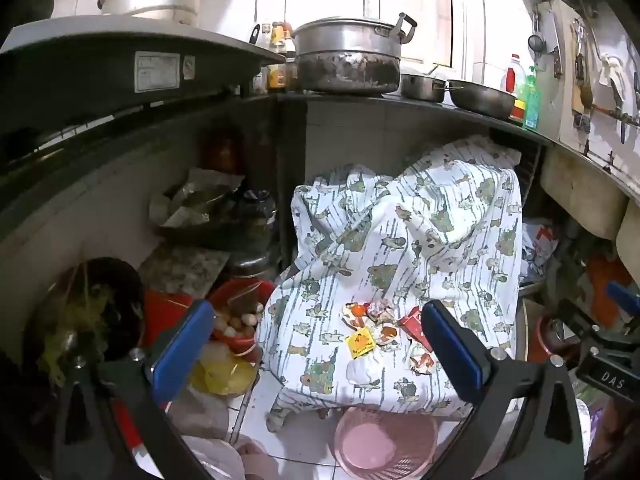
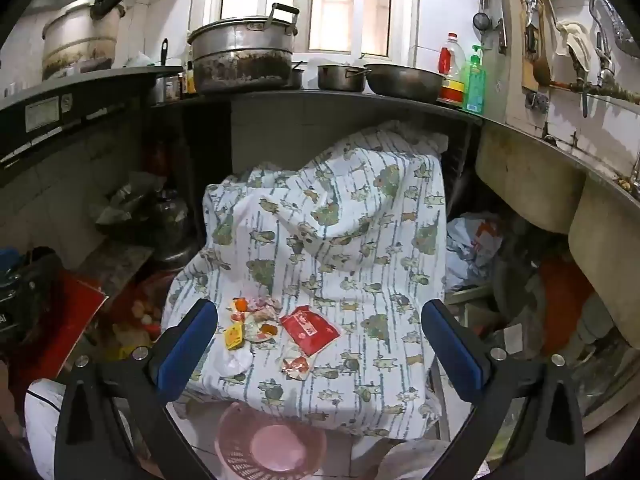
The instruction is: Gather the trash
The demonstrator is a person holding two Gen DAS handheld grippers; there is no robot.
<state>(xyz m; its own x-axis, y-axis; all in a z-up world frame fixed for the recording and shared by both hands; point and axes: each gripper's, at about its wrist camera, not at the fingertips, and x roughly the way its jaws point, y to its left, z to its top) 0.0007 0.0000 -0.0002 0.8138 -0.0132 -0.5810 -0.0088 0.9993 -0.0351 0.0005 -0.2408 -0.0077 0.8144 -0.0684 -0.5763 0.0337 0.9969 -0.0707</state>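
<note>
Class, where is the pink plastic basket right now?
In both wrist views the pink plastic mesh basket stands on the white tiled floor, below the near edge of the patterned cloth.

The cloth [image 2: 320,248] is white with blue stripes and green-tan animal prints. On it lie a red packet [image 2: 309,329] and a yellow wrapper [image 2: 233,336]. Below the cloth stands a pink latticed basket [image 2: 272,442].

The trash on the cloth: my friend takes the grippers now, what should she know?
Left gripper: open, empty, above the cloth.
Right gripper: open, empty too.
Trash on the patterned cloth: red packet, yellow wrapper, crumpled wrappers, white tissue, small torn wrapper.
Pink basket sits on the floor below, looks empty.
Done: nothing yet. Left: put every piece in the basket.
</note>
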